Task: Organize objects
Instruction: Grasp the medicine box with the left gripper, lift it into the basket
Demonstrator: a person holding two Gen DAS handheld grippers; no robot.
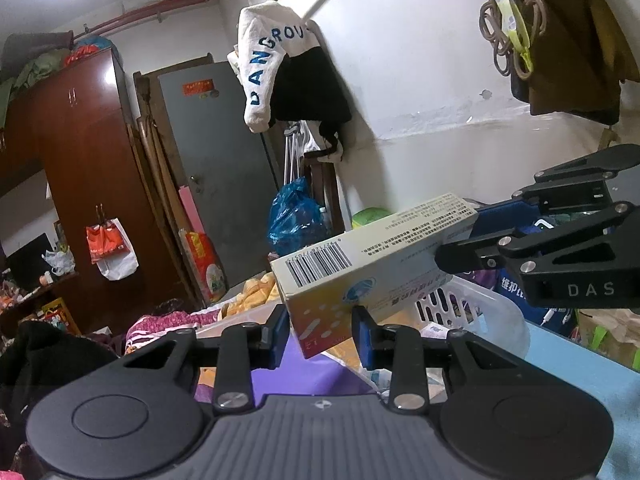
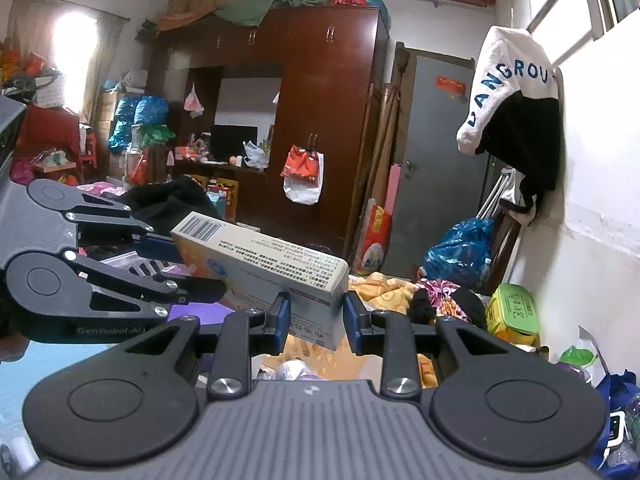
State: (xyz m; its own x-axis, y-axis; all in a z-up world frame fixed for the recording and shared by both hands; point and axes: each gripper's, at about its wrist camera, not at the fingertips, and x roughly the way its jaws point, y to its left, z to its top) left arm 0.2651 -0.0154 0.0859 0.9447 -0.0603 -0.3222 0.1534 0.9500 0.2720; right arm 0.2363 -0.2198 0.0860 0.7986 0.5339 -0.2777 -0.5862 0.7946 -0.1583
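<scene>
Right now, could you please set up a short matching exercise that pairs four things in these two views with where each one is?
Things:
1. medicine box
2. white basket
3. white sweatshirt
4. red and white bag

Places:
A. hanging high on the white wall
B. hanging on the brown wardrobe's door
C. gripped at opposite ends by the left tool and right tool
D. below the box, beside the purple cloth

Pairs: 1-C, 2-D, 3-A, 4-B
</scene>
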